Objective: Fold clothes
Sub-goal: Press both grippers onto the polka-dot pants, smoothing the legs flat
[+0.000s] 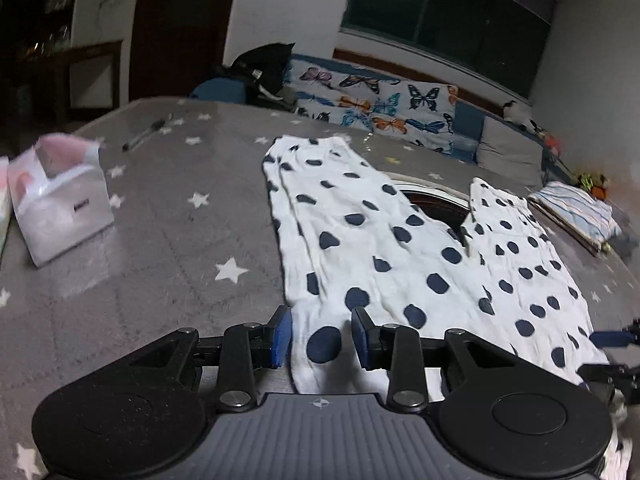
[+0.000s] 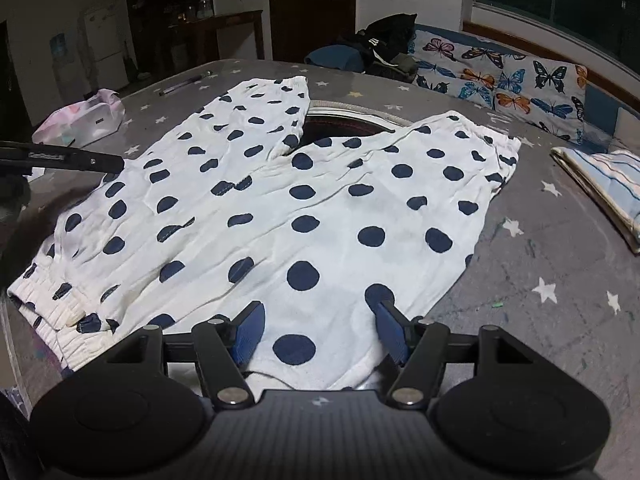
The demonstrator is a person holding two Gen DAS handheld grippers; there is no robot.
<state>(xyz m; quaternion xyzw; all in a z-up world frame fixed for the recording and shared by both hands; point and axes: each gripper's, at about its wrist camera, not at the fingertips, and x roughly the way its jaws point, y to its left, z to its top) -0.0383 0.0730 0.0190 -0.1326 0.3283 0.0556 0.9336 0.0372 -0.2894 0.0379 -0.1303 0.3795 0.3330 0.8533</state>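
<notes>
At six o'clock on the starred surface (image 2: 560, 240), left gripper (image 1: 322, 338) and right gripper (image 2: 320, 330) both gape open over the spotted trousers (image 2: 280, 208), gripping nothing.

Crinkled matt cotton-like trousers (image 2: 280, 208) (navy dots), glossy film over starred tablecloth (image 2: 560, 280)

The trousers (image 2: 304, 208) in the middle of the frame are white with dark navy dots. The cloth under them (image 2: 560, 280) is grey with small white stars. At the upper right, the cushion cover (image 2: 516, 80) is pale with blue, orange and purple butterflies. At the right edge, the folded fabric (image 2: 612, 184) has light blue and white stripes. The gripper pads (image 2: 250, 334) are blue.
</notes>
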